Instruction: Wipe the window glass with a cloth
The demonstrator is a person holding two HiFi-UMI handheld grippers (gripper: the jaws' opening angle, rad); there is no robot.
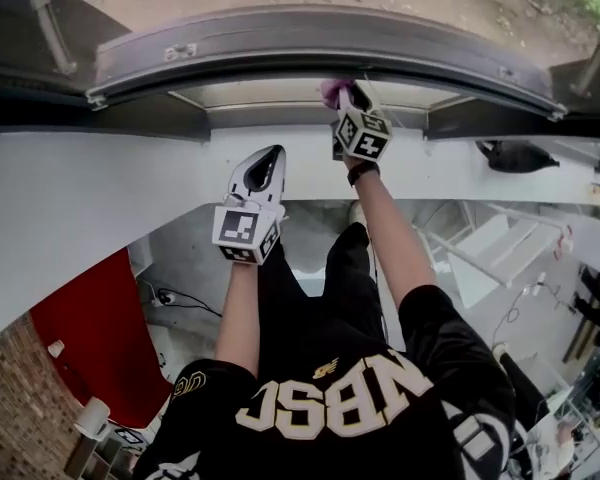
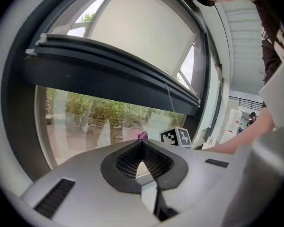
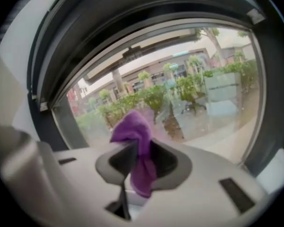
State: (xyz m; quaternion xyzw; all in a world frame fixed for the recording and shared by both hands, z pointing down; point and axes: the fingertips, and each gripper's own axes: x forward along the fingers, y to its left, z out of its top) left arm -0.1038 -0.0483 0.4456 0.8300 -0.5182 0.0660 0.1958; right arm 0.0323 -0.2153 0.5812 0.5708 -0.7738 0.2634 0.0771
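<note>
Between the 2 jaws of my right tongs [image 1: 345,100] sits a purple cloth [image 3: 132,129], pinched near its middle. 1 bunched end pokes out past the jaw tips, and a shorter tail hangs back toward the tongs' body. The cloth looks soft, light and limp, likely to fold or slip out under a hard rub. A firm pinch on a thick gathered fold, as now, seems the best hold, with enough fabric left ahead of the tips to pad the stroke.

Just ahead of those tips is the window glass [image 3: 199,93], with shrubs and buildings showing through it. The cloth is very near the pane, low down beside the dark window frame [image 1: 310,43], but I cannot tell if it touches.

Below and to the left of the right tongs, well back from the pane, my left tongs [image 1: 265,163] point up at the same window. Their jaws are pressed together at the tips, with nothing between them.
</note>
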